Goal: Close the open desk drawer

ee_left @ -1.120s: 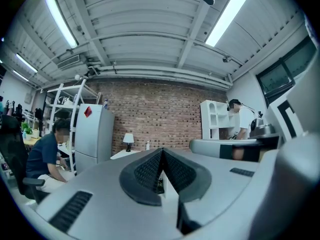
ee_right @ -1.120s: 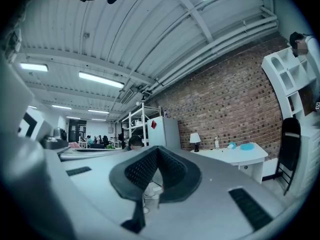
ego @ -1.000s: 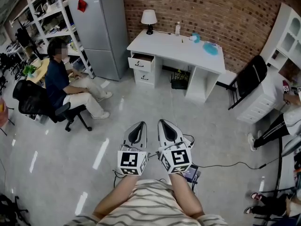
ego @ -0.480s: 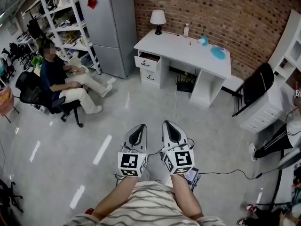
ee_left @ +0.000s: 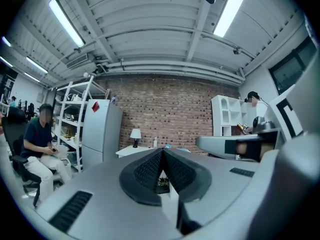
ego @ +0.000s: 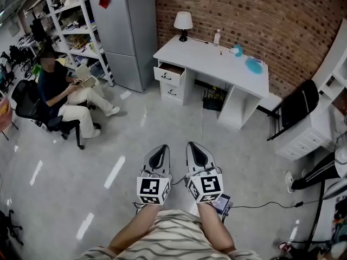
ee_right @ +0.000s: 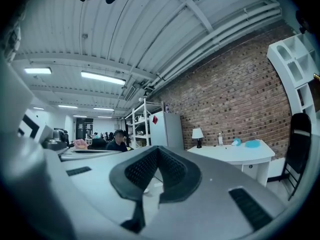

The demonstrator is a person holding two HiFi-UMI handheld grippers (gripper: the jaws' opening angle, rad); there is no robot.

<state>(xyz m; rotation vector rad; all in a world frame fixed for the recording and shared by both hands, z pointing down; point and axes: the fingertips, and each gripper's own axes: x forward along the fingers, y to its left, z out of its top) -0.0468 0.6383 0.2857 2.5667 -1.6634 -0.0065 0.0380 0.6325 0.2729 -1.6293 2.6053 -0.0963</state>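
Note:
A white desk [ego: 217,64] stands against the brick wall at the far side of the room. Its top left drawer [ego: 169,73] is pulled out, with a closed drawer below it. My left gripper [ego: 158,156] and right gripper [ego: 197,154] are held side by side near my body, several steps short of the desk. Both are shut with nothing between the jaws. In the left gripper view the desk [ee_left: 136,150] shows far off beside the fridge [ee_left: 100,134]; in the right gripper view the desk [ee_right: 235,151] lies to the right.
A grey fridge [ego: 127,34] and white shelving [ego: 70,26] stand left of the desk. A seated person [ego: 62,99] is on an office chair at left. A black folding chair [ego: 295,104] and a white cabinet [ego: 309,140] are at right. Cables [ego: 260,205] cross the floor.
The view has shifted: the desk sits slightly nearer and more central, and the seated person has drifted left. Both grippers stay shut in front of my body.

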